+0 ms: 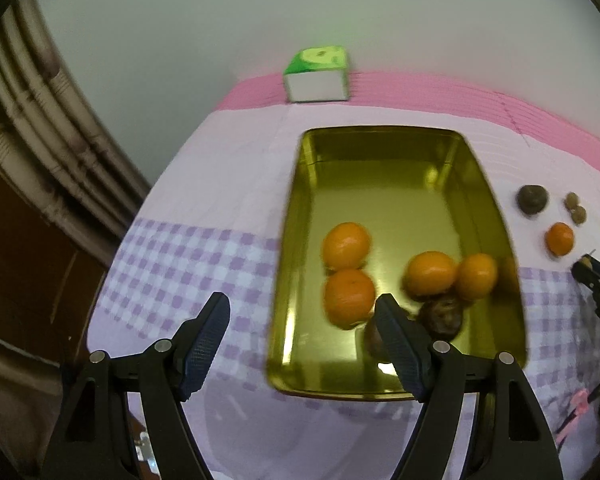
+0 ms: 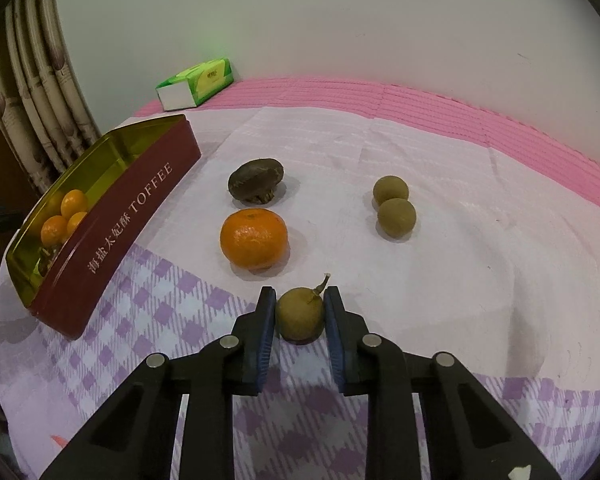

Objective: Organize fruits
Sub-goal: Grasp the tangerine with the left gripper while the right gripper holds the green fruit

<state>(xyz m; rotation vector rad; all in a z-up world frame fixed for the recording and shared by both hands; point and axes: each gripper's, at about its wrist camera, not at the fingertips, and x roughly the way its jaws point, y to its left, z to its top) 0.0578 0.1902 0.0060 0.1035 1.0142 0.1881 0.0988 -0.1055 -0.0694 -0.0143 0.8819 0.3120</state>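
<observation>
My right gripper point(image 2: 299, 312) is shut on a small brown longan point(image 2: 300, 315) with a stem, which rests on the cloth. Beyond it lie a tangerine point(image 2: 254, 239), a dark wrinkled passion fruit point(image 2: 256, 181) and two more longans point(image 2: 394, 207). The gold-lined toffee tin point(image 2: 124, 216) stands at the left. In the left wrist view the tin point(image 1: 384, 184) holds several tangerines point(image 1: 346, 245) and dark fruits point(image 1: 442, 316). My left gripper point(image 1: 304, 308) hangs open over the tin's near left edge with nothing between its fingers.
A green and white tissue box point(image 1: 318, 74) sits at the back on the pink mat point(image 2: 460, 120). A curtain point(image 2: 36, 92) hangs at the left. The checked cloth point(image 1: 188, 264) covers the table; its edge drops off at the left.
</observation>
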